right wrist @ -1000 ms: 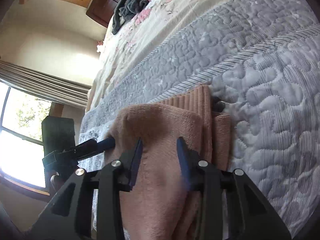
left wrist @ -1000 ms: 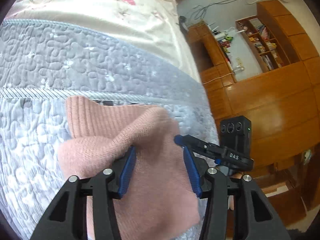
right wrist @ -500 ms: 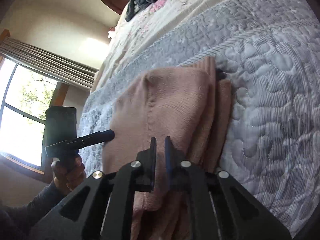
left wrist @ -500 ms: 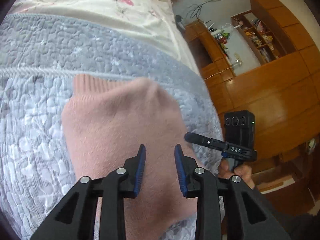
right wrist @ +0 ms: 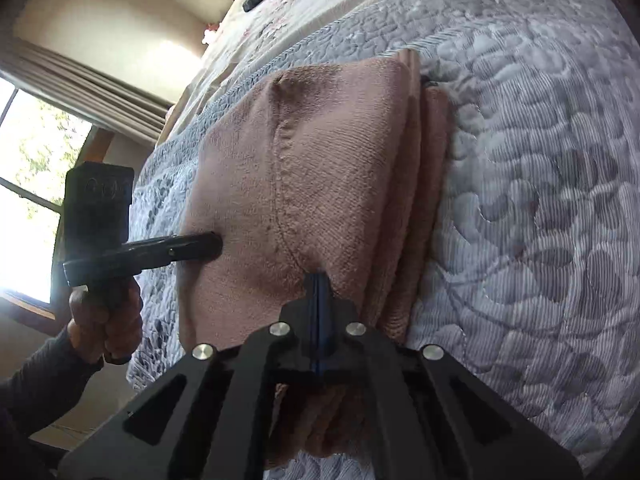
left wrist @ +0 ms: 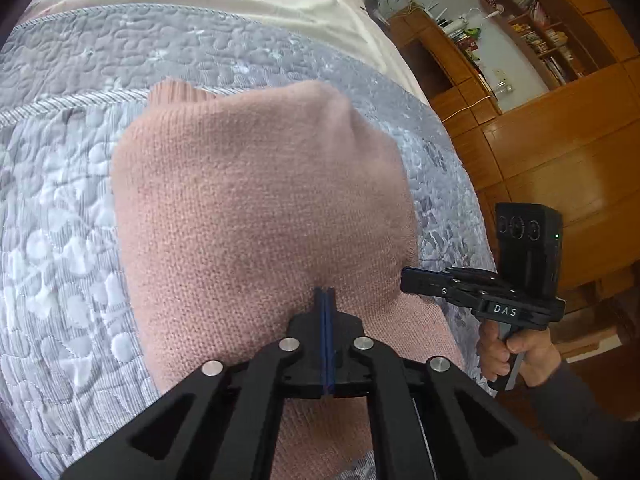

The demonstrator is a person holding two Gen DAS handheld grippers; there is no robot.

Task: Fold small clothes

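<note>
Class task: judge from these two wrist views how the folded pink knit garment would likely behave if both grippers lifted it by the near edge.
The pink knit garment would probably sag: it is soft knit with rounded, puffy folds. Its stacked layers lie loose, so they might slide apart. It likely resists slipping, since the left gripper and right gripper dimple fuzzy fabric.

Daylight pouring through overexposed curtained window (right wrist: pixel 24 184) at left of right wrist view, blowing out to white. Pink knitted garment (right wrist: pixel 320 168) looking dimmer and browner there, paler in left wrist view (left wrist: pixel 256 200). Fisheye bending grey quilted bedspread (left wrist: pixel 60 260); dark vignette ringing corners. Glare shining on glossy orange-brown wooden cabinets (left wrist: pixel 560 148).
</note>
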